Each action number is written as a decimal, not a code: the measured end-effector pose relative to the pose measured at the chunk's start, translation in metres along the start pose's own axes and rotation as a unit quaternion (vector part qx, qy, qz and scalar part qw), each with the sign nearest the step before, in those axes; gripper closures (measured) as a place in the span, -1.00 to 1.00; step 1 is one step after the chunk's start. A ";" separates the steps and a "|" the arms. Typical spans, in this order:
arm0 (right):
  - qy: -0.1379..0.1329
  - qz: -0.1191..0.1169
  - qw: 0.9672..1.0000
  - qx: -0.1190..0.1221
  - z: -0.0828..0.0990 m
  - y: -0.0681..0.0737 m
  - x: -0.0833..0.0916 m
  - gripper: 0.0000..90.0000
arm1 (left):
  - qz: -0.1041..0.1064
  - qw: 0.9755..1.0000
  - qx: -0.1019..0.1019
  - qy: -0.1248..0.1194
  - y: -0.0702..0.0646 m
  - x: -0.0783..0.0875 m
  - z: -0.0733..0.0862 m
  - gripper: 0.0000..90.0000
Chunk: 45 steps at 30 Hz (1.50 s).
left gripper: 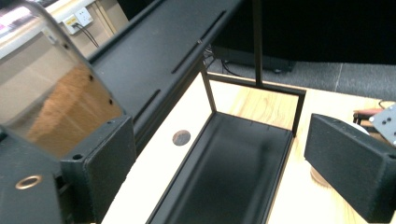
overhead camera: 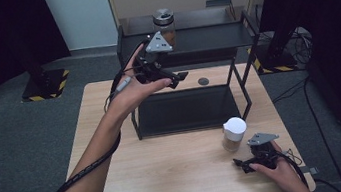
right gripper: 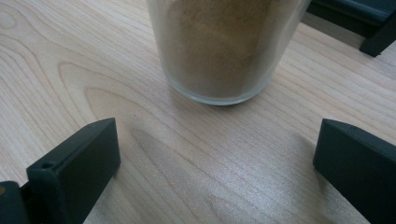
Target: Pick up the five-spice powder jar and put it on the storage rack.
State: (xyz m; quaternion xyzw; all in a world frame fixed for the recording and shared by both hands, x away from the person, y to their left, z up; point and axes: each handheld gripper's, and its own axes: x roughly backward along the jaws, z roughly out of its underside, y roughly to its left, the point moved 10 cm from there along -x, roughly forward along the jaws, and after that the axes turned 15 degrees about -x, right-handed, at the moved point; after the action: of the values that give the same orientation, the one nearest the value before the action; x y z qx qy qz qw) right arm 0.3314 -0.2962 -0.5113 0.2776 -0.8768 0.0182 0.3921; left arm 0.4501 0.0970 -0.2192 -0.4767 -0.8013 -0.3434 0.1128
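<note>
Right tool (overhead camera: 242, 163) agape just beside white-lidded jar (overhead camera: 233, 135).

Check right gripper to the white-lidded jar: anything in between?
Nothing. In the right gripper view, bare wooden table runs from the open right gripper to the jar. The high view agrees: a clear gap.

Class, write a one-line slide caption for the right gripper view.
Open right gripper poised on the wooden table just short of a glass jar of brown powder.
</note>
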 end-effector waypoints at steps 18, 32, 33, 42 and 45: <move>0.000 0.000 1.000 0.000 0.000 0.000 0.000 -0.97 | 0.048 0.998 -0.024 0.009 -0.012 -0.023 0.017 -0.81; 0.000 0.000 1.000 0.001 0.000 0.000 0.000 -0.97 | 0.072 0.997 -0.011 0.025 -0.014 -0.040 0.039 -0.80; 0.000 0.000 1.000 0.001 0.000 0.000 0.000 -0.97 | 0.073 0.997 -0.008 0.025 -0.014 -0.041 0.041 -0.81; 0.000 0.000 1.000 0.001 0.000 0.000 0.000 -0.97 | 0.079 0.997 0.007 0.023 -0.017 -0.046 0.051 -0.82; 0.000 0.000 1.000 0.000 0.000 0.000 0.000 -0.97 | 0.084 0.996 0.010 0.028 -0.020 -0.050 0.057 -0.82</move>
State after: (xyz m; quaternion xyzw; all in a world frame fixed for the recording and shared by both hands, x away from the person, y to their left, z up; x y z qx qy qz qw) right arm 0.3315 -0.2962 -0.5112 0.2776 -0.8768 0.0188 0.3921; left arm 0.4677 0.0934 -0.2958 -0.5313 -0.7584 -0.3381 0.1680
